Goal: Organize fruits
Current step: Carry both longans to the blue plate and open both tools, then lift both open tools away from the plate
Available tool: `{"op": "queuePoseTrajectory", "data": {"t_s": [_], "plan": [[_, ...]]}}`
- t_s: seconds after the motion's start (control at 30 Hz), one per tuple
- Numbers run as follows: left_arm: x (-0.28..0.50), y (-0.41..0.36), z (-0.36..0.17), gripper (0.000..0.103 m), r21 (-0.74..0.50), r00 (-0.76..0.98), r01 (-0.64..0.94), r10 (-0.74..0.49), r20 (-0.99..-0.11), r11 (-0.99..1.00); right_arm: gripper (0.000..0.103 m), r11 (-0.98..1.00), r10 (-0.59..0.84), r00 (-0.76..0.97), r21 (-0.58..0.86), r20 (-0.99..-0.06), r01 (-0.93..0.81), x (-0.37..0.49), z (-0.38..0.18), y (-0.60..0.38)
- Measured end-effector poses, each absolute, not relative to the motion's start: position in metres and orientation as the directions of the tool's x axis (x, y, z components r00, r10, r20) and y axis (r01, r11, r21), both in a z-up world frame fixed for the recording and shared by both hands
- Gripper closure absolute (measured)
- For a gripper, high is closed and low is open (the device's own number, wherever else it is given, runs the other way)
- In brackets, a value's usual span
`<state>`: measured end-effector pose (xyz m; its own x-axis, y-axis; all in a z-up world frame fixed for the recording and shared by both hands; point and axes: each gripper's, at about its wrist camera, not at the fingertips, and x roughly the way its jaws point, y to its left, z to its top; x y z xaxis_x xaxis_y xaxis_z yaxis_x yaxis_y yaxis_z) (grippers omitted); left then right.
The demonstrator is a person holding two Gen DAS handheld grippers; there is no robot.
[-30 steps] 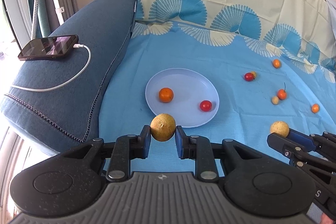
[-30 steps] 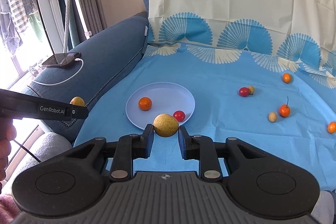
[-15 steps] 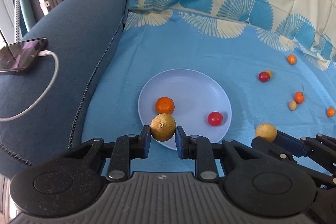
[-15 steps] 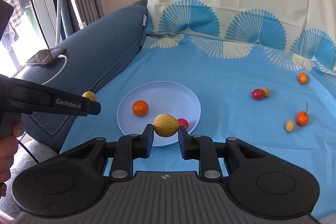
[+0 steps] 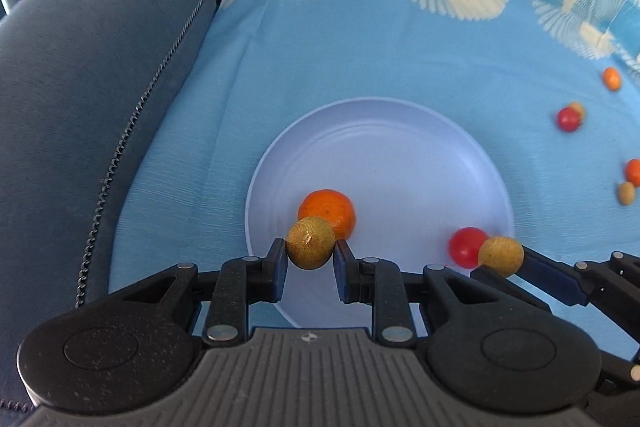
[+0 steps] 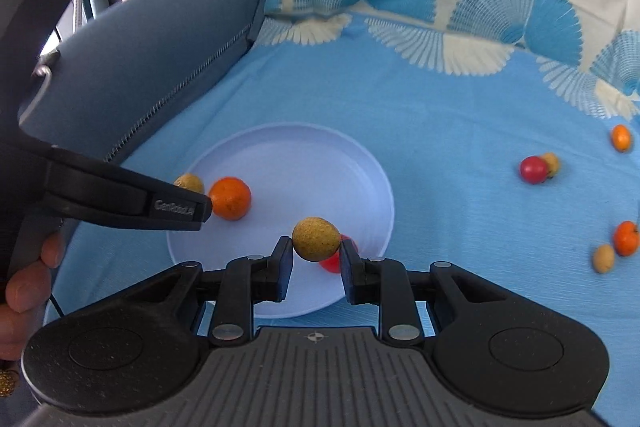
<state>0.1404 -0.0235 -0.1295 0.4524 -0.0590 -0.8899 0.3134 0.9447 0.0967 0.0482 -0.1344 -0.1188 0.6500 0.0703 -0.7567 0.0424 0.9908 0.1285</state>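
My left gripper (image 5: 311, 254) is shut on a yellow-brown round fruit (image 5: 310, 243) over the near left part of the pale blue plate (image 5: 400, 147). An orange (image 5: 330, 209) and a red cherry tomato (image 5: 466, 247) lie on that plate. My right gripper (image 6: 316, 254) is shut on a second yellow-brown fruit (image 6: 316, 238) above the plate's (image 6: 320, 155) near rim, just in front of the red tomato (image 6: 332, 263). In the right wrist view the left gripper (image 6: 192, 201) reaches in from the left with its fruit (image 6: 189, 183) beside the orange (image 6: 230, 197).
Loose small fruits lie on the blue cloth (image 6: 440, 107) to the right: a red one (image 6: 533, 169), two orange ones (image 6: 621, 138) (image 6: 626, 238) and a pale one (image 6: 603, 258). A dark blue sofa arm (image 5: 92, 75) borders the left. A hand (image 6: 24, 291) grips the left tool.
Both grippers have come forward and down toward the plate, each still holding its yellow-brown fruit. The plate now looms larger, and the phone on the sofa arm has left the view.
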Motion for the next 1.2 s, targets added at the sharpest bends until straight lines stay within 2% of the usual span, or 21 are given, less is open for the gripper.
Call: {"op": "queuePoseTrajectory", "data": {"t_s": [0.1,0.13,0.17,0.2,0.23,0.27,0.3,0.4,0.63,0.87,1.2], "plan": [[0.147,-0.024,-0.135,0.071,0.11,0.464,0.326,-0.057,-0.884,0.939,0.076,0.991,0.079,0.634,0.129,-0.769,0.033,0.059,-0.129,-0.132],[0.148,-0.024,-0.134,0.048,0.114,0.473,0.336,-0.063,-0.879,0.935,0.076,0.991,0.083,0.632,0.131,-0.771,0.029,0.063,-0.131,-0.132],[0.148,-0.023,-0.131,0.016,0.111,0.483,0.339,-0.072,-0.873,0.934,0.076,0.991,0.083,0.632,0.13,-0.771,0.028,0.065,-0.133,-0.131],[0.146,-0.021,-0.127,0.004,0.103,0.498,0.332,-0.082,-0.863,0.938,0.07,0.991,0.082,0.634,0.128,-0.769,0.028,0.067,-0.133,-0.131],[0.144,-0.018,-0.122,0.0,0.095,0.523,0.318,-0.091,-0.847,0.943,0.063,0.992,0.08,0.635,0.126,-0.769,0.028,0.068,-0.132,-0.131],[0.142,-0.017,-0.116,0.0,0.088,0.536,0.315,-0.101,-0.838,0.945,0.044,0.992,0.069,0.633,0.12,-0.771,0.037,0.069,-0.13,-0.131],[0.14,-0.015,-0.113,0.0,0.085,0.532,0.325,-0.107,-0.84,0.942,0.029,0.992,0.058,0.639,0.115,-0.767,0.048,0.068,-0.127,-0.132],[0.127,-0.008,-0.106,0.0,0.092,0.528,0.302,-0.086,-0.845,0.949,0.016,0.992,0.041,0.649,0.108,-0.759,0.063,0.057,-0.117,-0.134],[0.069,0.026,-0.085,0.0,0.087,0.499,0.219,-0.035,-0.866,0.972,0.008,0.993,0.026,0.647,0.095,-0.762,0.073,0.003,-0.086,-0.123],[0.017,0.044,-0.052,0.0,0.097,0.544,0.186,-0.02,-0.839,0.978,0.001,0.991,-0.005,0.713,0.091,-0.701,0.097,-0.056,-0.046,-0.104],[-0.043,0.046,-0.023,0.0,0.115,0.617,0.216,-0.044,-0.786,0.97,0.001,0.99,-0.043,0.781,0.08,-0.623,0.119,-0.123,-0.014,-0.098]]}}
